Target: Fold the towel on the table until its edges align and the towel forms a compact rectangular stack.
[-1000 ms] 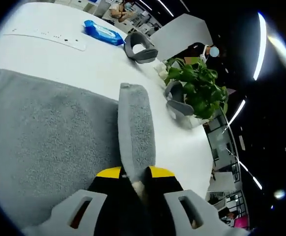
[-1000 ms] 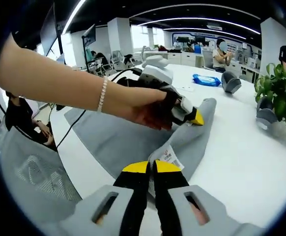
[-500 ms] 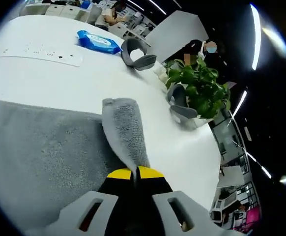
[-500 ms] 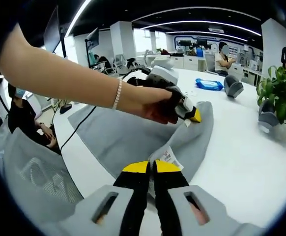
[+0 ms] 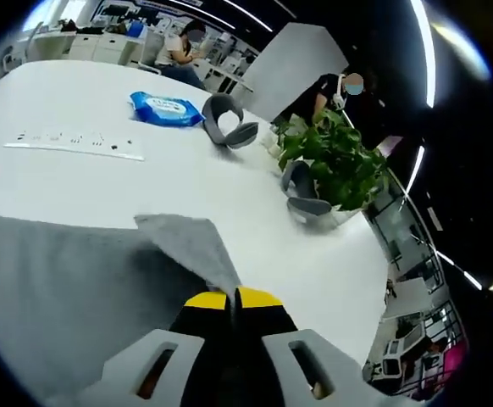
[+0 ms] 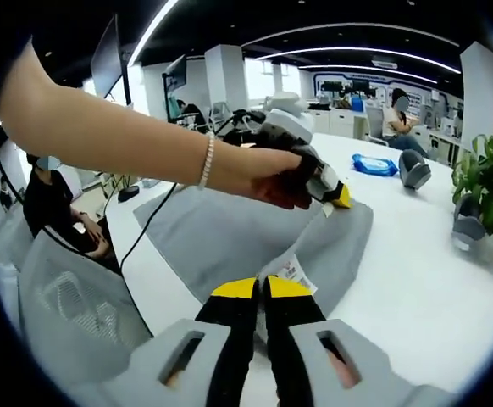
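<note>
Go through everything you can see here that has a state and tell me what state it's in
Towel: partly folded, one edge lifted off the table.
Left tool: shut on a towel corner.
Right tool: shut on the towel's labelled edge.
Blue wipes pack: lying flat, closed.
Potted plant: upright.

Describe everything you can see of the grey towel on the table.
The towel is grey terry cloth, spread on the white table with one edge lifted and draped over itself. A small white label sits near one corner. The left gripper pinches one lifted corner, the right gripper the other.
</note>
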{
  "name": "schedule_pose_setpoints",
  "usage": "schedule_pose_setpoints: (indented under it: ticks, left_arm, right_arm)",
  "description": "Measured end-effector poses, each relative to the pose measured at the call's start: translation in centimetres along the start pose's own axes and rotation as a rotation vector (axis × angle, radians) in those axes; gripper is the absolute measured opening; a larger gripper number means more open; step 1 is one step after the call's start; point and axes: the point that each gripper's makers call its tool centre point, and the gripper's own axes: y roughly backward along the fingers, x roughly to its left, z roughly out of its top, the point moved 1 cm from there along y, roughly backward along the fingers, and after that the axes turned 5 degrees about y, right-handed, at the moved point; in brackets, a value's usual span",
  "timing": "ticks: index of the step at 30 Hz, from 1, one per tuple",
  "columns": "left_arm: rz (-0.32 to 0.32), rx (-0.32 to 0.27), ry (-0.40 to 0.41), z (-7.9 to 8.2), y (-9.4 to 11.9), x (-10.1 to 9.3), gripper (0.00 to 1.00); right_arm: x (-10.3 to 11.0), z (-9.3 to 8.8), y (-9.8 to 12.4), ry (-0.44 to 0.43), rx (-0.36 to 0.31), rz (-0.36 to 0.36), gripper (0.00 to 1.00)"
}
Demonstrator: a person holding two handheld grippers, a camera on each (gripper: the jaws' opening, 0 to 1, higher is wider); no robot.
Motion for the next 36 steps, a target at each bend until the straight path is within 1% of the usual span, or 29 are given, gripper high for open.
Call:
schedule_pose_setpoints:
  ticks: [6, 7, 10, 14, 18, 22, 26, 29, 33, 36]
  left_arm:
    - [0.001, -0.032, -0.009, 1.2, 2.3, 0.0, 0.02]
    - [0.002, -0.039, -0.013, 1.6, 2.8, 0.1, 0.02]
    - [-0.005, -0.055, -0.013, 2.3, 4.0, 0.2, 0.02]
    - [-0.019, -0.067, -0.018, 3.1, 5.7, 0.5, 0.02]
    - [-0.035, -0.074, -0.018, 3.7, 7.4, 0.9, 0.02]
    - [-0.040, -0.079, -0.029, 4.1, 9.0, 1.3, 0.02]
    - [-0.040, -0.085, -0.045, 4.7, 10.8, 2.4, 0.02]
    - [-0.033, -0.102, -0.047, 5.5, 12.5, 3.7, 0.02]
    - [-0.035, -0.124, -0.056, 6.3, 14.4, 4.8, 0.02]
    - [-0.032, -0.134, -0.065, 6.6, 15.6, 5.5, 0.02]
  right_arm:
    - [1.5, 2.2, 0.0, 0.061, -0.014, 0.021, 0.00]
    - [2.1, 2.7, -0.1, 0.079, -0.016, 0.022, 0.00]
    - [3.2, 3.7, -0.3, 0.099, -0.020, 0.025, 0.00]
    - [4.6, 5.9, -0.3, 0.132, -0.060, 0.009, 0.00]
    - [6.0, 7.1, -0.8, 0.136, -0.066, 0.013, 0.00]
    - [7.5, 8.0, -1.1, 0.154, -0.069, 0.007, 0.00]
    - [8.9, 9.0, -1.7, 0.157, -0.073, 0.009, 0.00]
    - [9.8, 9.7, -2.4, 0.175, -0.071, 0.006, 0.00]
    - [11.1, 10.9, -3.3, 0.188, -0.078, 0.004, 0.00]
    - [12.3, 11.8, -3.7, 0.207, -0.078, 0.007, 0.00]
